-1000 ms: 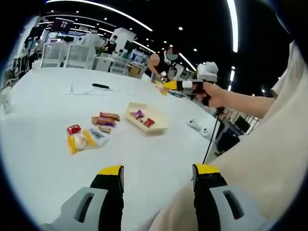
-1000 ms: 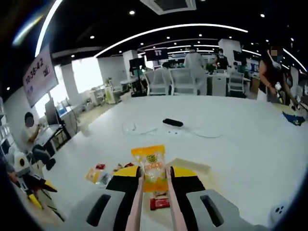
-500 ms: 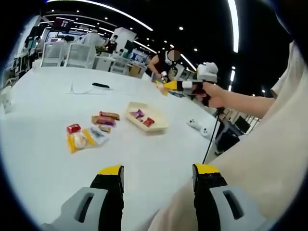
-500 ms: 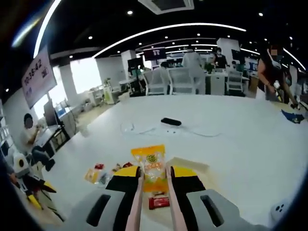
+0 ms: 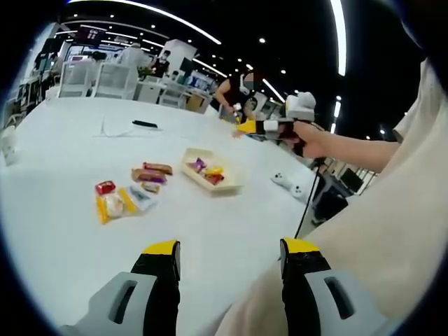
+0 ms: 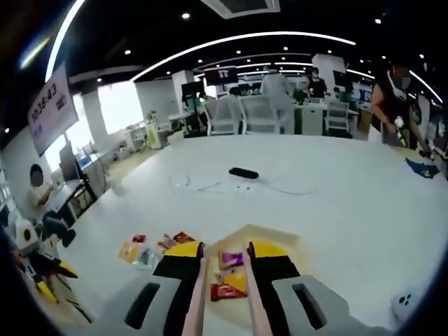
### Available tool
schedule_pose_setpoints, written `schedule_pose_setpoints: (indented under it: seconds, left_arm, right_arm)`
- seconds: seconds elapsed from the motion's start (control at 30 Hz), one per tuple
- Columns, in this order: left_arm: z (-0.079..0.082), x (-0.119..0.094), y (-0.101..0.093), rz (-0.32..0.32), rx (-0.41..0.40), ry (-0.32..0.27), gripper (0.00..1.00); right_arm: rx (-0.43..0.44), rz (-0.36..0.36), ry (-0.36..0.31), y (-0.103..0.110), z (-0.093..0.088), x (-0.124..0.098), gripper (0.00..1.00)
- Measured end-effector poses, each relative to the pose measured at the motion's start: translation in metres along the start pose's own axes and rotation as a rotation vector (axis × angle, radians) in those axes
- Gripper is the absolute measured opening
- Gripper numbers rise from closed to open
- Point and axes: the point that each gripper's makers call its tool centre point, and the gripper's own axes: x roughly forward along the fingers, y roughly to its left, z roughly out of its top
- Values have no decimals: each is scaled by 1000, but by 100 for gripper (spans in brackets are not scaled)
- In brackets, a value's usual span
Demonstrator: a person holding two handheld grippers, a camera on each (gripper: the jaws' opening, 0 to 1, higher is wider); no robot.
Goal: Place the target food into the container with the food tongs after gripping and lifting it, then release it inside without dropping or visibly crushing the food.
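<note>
Gone from between the tongs [image 6: 222, 297] since a second ago: the yellow packet [image 6: 236, 281], now lying in the tray [image 6: 280, 240] low in the centre of the right gripper view, beside a purple packet [image 6: 230, 260] and a red one [image 6: 225, 292]. Tongs empty, pink arms a little apart, running up between the yellow-tipped jaws of the right gripper [image 6: 222, 260], which stand about as wide as before around them. In the left gripper view, the same change: tray [image 5: 231, 184] at centre now with a yellow packet [image 5: 214, 171] added to the purple and red ones, where earlier only those two lay. Right gripper [image 5: 264, 126] held by a hand [image 5: 310, 138] at upper right, above the tray. Left gripper [image 5: 229, 257] at the bottom of its own view, unchanged, jaws wide apart with nothing between them, over the white table [image 5: 63, 140]. Loose snacks [image 5: 129, 190] in a cluster left of the tray, unmoved. Black object [image 6: 243, 173] and thin cable farther back on the table, as before.
</note>
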Motion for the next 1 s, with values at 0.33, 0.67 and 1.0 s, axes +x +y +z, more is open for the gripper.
schedule_pose_setpoints:
  seconds: [0.33, 0.67, 1.0]
  left_arm:
    - [-3, 1, 1, -2, -9, 2, 57]
    - [-5, -1, 4, 2, -16, 1, 57]
    - [-5, -2, 7, 8, -24, -3, 57]
  right_arm:
    - [-1, 22, 24, 12, -12, 5, 25]
    - [-14, 78, 52, 38, -18, 17, 26]
    - [-50, 143, 82, 65, -21, 29, 26]
